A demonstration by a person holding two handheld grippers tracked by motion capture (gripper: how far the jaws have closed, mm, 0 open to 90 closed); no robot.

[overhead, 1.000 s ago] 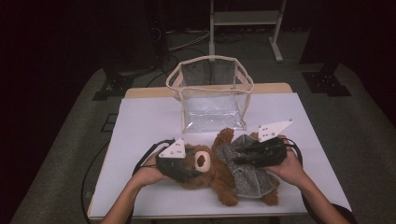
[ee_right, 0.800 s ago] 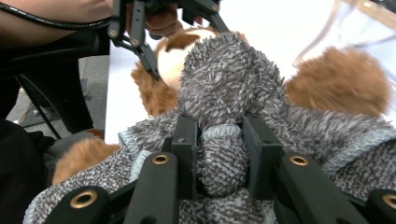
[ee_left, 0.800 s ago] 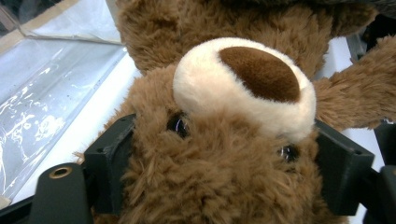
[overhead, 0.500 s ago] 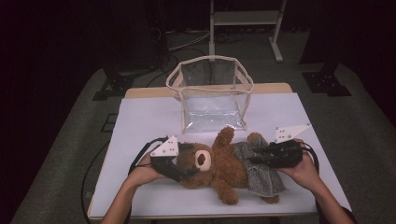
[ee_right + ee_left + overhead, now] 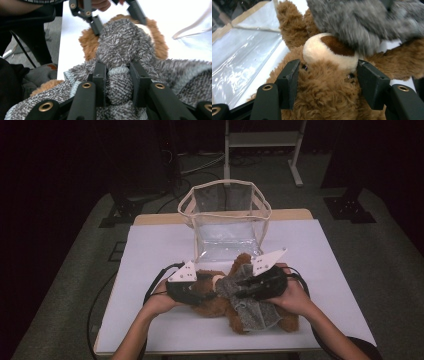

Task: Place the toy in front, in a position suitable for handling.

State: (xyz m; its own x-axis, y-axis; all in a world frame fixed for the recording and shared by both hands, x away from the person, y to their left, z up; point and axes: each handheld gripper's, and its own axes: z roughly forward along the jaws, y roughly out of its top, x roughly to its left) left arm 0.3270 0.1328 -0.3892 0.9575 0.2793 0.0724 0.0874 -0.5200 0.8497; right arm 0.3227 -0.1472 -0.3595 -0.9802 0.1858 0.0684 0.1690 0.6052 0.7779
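Note:
A brown teddy bear (image 5: pixel 214 308) lies on the white table (image 5: pixel 150 250), partly inside a grey fleece garment (image 5: pixel 256 313). My left gripper (image 5: pixel 202 295) is shut on the bear's head (image 5: pixel 329 100), one jaw at each temple, with the cream snout (image 5: pixel 329 50) pointing up between them. My right gripper (image 5: pixel 241 287) is shut on the garment's hemmed edge (image 5: pixel 117 72), holding it over the top of the head. In the right gripper view the grey fleece (image 5: pixel 120 42) covers the head, and the left gripper (image 5: pixel 117 21) flanks it beyond. The grey fleece (image 5: pixel 362 22) hangs over the snout.
A clear plastic bag with a beige rim (image 5: pixel 227 220) stands open just behind the bear, its wall close to the bear's raised arm (image 5: pixel 292 27). White table surface lies to the left and right of the bear. Cables trail from both grippers toward the front edge.
The right gripper has moved left toward the bear's head, dragging the grey garment's edge over it. The left gripper has stayed on the head.

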